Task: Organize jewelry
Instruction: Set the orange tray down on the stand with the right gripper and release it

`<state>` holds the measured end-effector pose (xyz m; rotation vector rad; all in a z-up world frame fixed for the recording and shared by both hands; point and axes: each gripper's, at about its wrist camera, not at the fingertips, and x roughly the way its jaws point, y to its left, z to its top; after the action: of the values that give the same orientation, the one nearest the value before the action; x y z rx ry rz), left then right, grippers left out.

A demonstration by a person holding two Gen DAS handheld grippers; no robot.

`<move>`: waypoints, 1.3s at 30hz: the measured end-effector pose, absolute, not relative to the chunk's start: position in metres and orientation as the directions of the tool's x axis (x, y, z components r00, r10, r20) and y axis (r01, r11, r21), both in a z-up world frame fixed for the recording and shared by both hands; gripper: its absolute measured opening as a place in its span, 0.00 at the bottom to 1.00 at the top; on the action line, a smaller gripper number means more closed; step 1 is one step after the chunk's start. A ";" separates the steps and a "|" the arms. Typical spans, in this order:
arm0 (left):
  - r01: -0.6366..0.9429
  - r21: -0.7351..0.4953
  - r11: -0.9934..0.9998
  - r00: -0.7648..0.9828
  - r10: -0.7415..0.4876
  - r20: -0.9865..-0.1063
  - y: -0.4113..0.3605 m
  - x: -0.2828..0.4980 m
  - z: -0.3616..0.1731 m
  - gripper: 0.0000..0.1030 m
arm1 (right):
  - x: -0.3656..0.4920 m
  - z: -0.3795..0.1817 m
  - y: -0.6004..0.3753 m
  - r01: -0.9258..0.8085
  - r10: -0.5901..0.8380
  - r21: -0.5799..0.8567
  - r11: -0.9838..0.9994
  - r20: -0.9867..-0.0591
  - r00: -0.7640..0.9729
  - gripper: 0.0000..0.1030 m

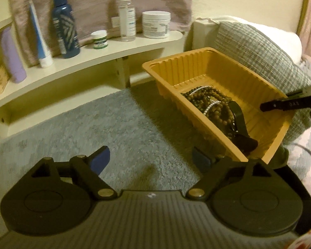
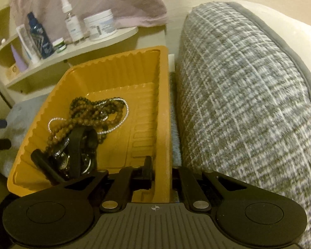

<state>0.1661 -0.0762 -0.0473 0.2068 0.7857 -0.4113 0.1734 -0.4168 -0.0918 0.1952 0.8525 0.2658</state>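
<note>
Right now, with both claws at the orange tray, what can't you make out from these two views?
- Left wrist view: the tray's near wall hides much of the jewelry pile.
- Right wrist view: the right claw pinches the tray wall, whose rim covers its fingertips.
- Both views: bottle labels blurred, unreadable.
- Right wrist view: the watch dials are too dark to read.

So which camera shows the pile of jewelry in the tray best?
The right wrist view: the jewelry lies spread in plain sight inside the orange tray. In the left wrist view, the tray wall hides part of it.
</note>
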 end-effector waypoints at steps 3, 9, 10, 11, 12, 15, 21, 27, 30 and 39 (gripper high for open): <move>0.402 0.006 0.916 0.639 -0.276 -0.718 -0.071 0.163 -0.048 0.86 | 0.168 -0.089 -0.420 -0.148 0.320 0.297 0.943 -0.698 0.640 0.05; 0.344 -0.027 0.939 0.647 -0.257 -0.718 -0.060 0.154 -0.049 0.88 | 0.148 -0.078 -0.418 -0.170 0.332 0.296 0.940 -0.677 0.657 0.61; 0.332 -0.033 0.943 0.646 -0.253 -0.720 -0.058 0.151 -0.049 0.89 | 0.144 -0.075 -0.416 -0.162 0.307 0.270 0.949 -0.684 0.662 0.62; 0.317 -0.038 0.948 0.647 -0.245 -0.722 -0.057 0.149 -0.049 0.89 | 0.139 -0.071 -0.416 -0.149 0.289 0.257 0.955 -0.680 0.674 0.62; 0.306 -0.041 0.951 0.648 -0.239 -0.723 -0.056 0.147 -0.049 0.91 | 0.134 -0.066 -0.416 -0.128 0.268 0.250 0.960 -0.677 0.686 0.62; 0.263 -0.046 0.964 0.656 -0.213 -0.724 -0.054 0.137 -0.050 0.95 | 0.114 -0.048 -0.408 -0.068 0.184 0.198 0.978 -0.663 0.725 0.67; 0.192 -0.044 0.980 0.664 -0.163 -0.730 -0.053 0.119 -0.048 0.99 | 0.082 -0.027 -0.366 -0.057 0.165 0.178 0.982 -0.680 0.715 0.82; 0.130 -0.028 0.991 0.661 -0.107 -0.743 -0.049 0.101 -0.042 0.99 | 0.071 -0.032 -0.317 -0.107 0.231 0.213 0.971 -0.742 0.629 0.83; 0.097 -0.028 0.995 0.667 -0.086 -0.740 -0.046 0.089 -0.038 0.99 | 0.068 -0.033 -0.300 -0.123 0.248 0.220 0.968 -0.747 0.616 0.83; 0.060 -0.035 0.998 0.674 -0.067 -0.736 -0.048 0.058 -0.030 0.99 | 0.053 -0.031 -0.268 -0.179 0.274 0.207 0.962 -0.748 0.605 0.83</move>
<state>0.0577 -0.0481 -0.0301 -0.0083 0.8281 -0.0715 0.0528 -0.2675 -0.0313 0.1150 0.8835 0.2626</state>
